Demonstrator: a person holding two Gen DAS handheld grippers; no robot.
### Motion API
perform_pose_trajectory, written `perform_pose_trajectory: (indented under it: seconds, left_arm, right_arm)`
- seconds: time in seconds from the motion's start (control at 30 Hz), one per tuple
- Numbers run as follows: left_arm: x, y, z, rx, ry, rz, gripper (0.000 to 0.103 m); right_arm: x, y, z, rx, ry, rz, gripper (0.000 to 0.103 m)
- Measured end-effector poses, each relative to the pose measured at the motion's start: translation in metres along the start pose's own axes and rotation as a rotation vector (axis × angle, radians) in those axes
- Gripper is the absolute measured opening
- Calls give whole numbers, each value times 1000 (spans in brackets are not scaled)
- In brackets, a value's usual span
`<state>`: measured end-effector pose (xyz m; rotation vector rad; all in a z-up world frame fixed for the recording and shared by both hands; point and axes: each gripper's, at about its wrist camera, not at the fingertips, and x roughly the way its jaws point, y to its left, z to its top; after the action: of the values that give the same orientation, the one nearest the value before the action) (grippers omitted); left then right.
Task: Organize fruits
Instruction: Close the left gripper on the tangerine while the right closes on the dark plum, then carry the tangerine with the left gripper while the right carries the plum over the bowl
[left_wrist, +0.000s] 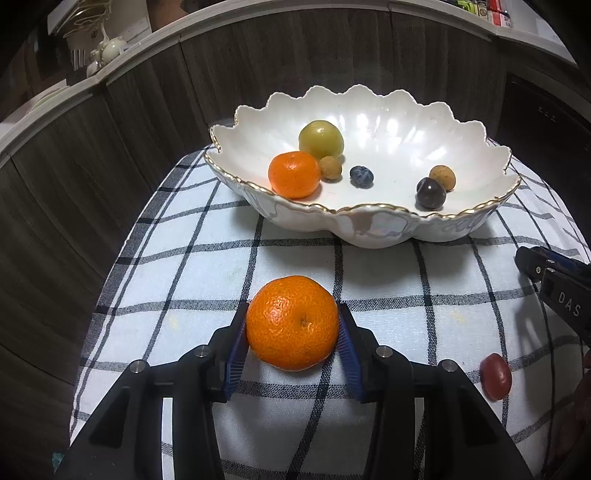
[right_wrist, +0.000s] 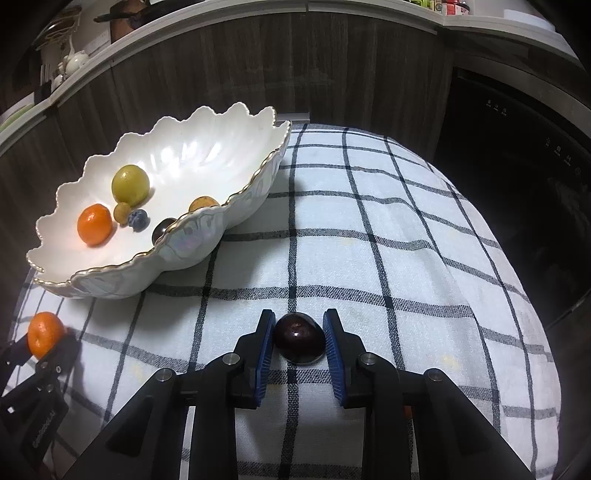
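Note:
A large tangerine (left_wrist: 293, 323) rests on the checked cloth (left_wrist: 388, 280), and my left gripper (left_wrist: 293, 310) is shut on it, blue pads pressed against both its sides. A glossy dark plum (right_wrist: 298, 339) lies on the cloth (right_wrist: 369, 229) with my right gripper (right_wrist: 299, 317) shut on it. The white scalloped bowl (left_wrist: 369, 210) with a gold rim stands beyond both grippers. It holds a yellow-green fruit (left_wrist: 320, 139), a small tangerine (left_wrist: 293, 174), two brown longans, a blueberry (left_wrist: 361, 176) and a dark plum (left_wrist: 430, 194). In the right wrist view the bowl (right_wrist: 147, 254) is at far left.
A red oval fruit (left_wrist: 495, 376) lies on the cloth at the right, below part of my right gripper (left_wrist: 535, 266). Dark wood panels and a pale counter edge (left_wrist: 258, 18) rise behind the bowl. A dark appliance front (right_wrist: 517, 166) stands to the right of the cloth.

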<state>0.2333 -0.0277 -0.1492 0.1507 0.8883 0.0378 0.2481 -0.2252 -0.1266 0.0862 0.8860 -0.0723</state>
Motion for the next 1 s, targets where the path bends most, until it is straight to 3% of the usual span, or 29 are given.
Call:
perform_pose_trajectory:
  seconds: [1.0]
  left_arm:
    - [-64,5,24,-19,-107,-15,44]
  right_arm:
    - [-54,5,22,-4,-95,55,28]
